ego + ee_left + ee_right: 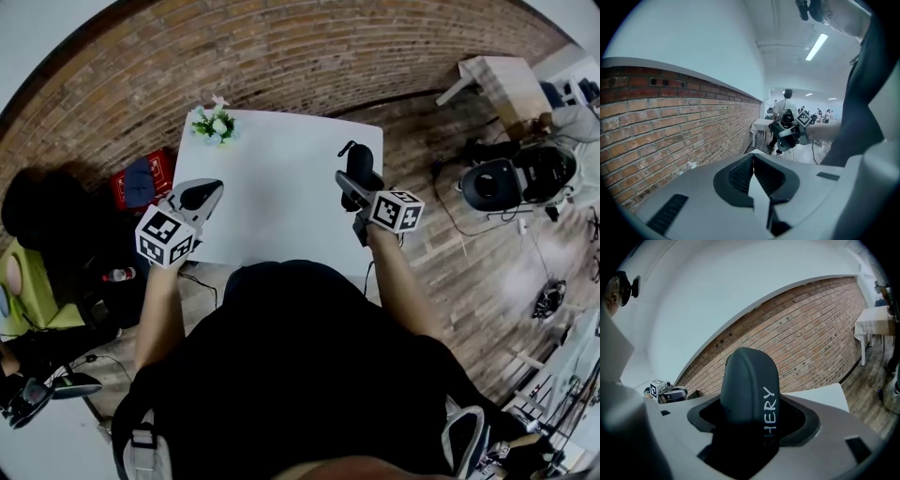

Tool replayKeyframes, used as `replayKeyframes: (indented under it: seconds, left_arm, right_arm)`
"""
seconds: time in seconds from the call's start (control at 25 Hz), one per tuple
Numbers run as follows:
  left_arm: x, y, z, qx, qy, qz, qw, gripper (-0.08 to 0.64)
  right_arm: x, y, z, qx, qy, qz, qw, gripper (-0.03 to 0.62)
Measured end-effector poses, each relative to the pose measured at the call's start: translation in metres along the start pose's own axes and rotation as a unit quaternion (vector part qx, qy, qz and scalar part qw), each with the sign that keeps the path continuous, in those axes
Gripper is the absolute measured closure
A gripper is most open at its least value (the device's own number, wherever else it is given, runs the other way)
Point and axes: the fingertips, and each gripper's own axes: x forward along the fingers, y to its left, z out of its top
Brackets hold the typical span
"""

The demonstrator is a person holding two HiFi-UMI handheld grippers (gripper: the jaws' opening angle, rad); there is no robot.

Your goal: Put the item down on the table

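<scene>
A dark grey rounded item (750, 385) with white lettering stands upright between the jaws of my right gripper (752, 420), which is shut on it. From the head view, that gripper (356, 180) holds the item (357, 161) over the right part of the white table (272, 178). I cannot tell whether it touches the tabletop. My left gripper (208, 191) hovers at the table's left edge, tilted. Its jaws (753, 176) meet along a thin seam with nothing between them. The left gripper view shows the right gripper (790, 133) in mid-air.
A small pot of flowers (215, 124) stands at the table's far left corner. A brick wall (309, 47) runs behind the table. A red crate (141, 180) sits on the floor at left. On the right are a black-and-white device (492, 183) and a wooden table (502, 84).
</scene>
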Motion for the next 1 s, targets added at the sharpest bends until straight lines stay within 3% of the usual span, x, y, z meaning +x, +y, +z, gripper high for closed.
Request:
replayKeyframes:
  seconds: [1.0]
  left_arm:
    - [0.006,0.024,-0.017,-0.015,0.018,-0.006,0.9997,0.549]
  right_arm:
    - [0.057,-0.02,-0.046,0.002,0.068,-0.006,0.998,0.244]
